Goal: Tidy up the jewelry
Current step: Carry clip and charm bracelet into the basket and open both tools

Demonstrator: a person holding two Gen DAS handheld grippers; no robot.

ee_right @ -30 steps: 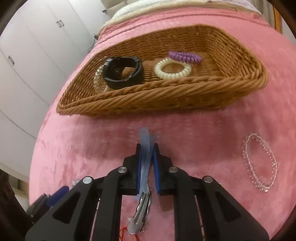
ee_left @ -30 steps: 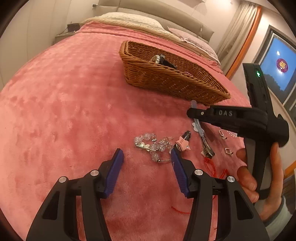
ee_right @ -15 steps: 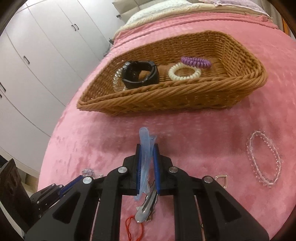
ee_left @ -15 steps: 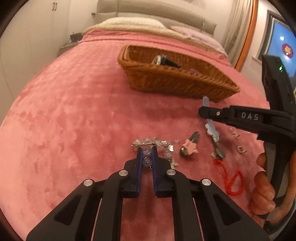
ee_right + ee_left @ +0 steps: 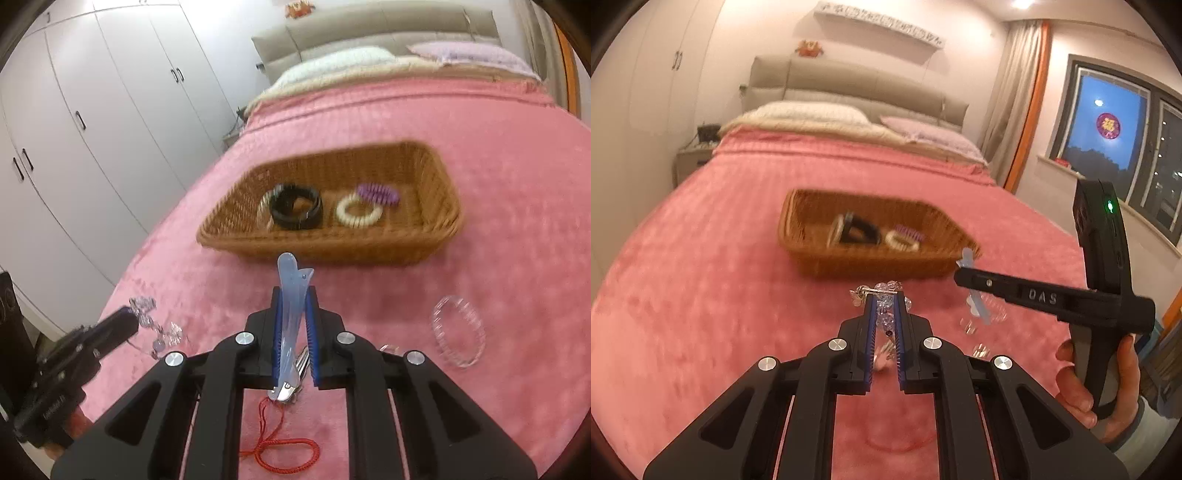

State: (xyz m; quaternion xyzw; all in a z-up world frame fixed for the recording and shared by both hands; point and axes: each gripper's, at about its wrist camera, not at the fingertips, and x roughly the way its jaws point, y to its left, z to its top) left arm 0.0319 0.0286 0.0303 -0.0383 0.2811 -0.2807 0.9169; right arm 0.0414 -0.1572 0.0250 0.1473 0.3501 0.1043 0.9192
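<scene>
My left gripper [image 5: 884, 299] is shut on a clear crystal bead bracelet [image 5: 882, 312], lifted off the pink bedspread; the beads dangle beside its tip in the right wrist view [image 5: 157, 328]. My right gripper [image 5: 293, 291] is shut on a pale blue hair clip [image 5: 290, 306], also raised, its metal end hanging behind the pads. In the left wrist view the right gripper [image 5: 964, 273] reaches in from the right, held by a hand [image 5: 1082, 384]. Ahead stands a wicker basket [image 5: 332, 243] holding a black band [image 5: 295, 206], a cream bracelet [image 5: 358, 214] and a purple coil tie [image 5: 378, 194].
A clear bead bracelet [image 5: 458, 330] lies on the bedspread to the right. A red cord [image 5: 284, 446] lies under my right gripper. Small clear pieces [image 5: 975, 332] lie near the left gripper. Pillows [image 5: 812, 114] and a headboard stand at the far end, wardrobes [image 5: 92, 129] to the left.
My left gripper went from open above the crystal bracelet to shut on it, then lifted it off the bed. The right gripper rose with the blue clip; the basket now looks farther off.
</scene>
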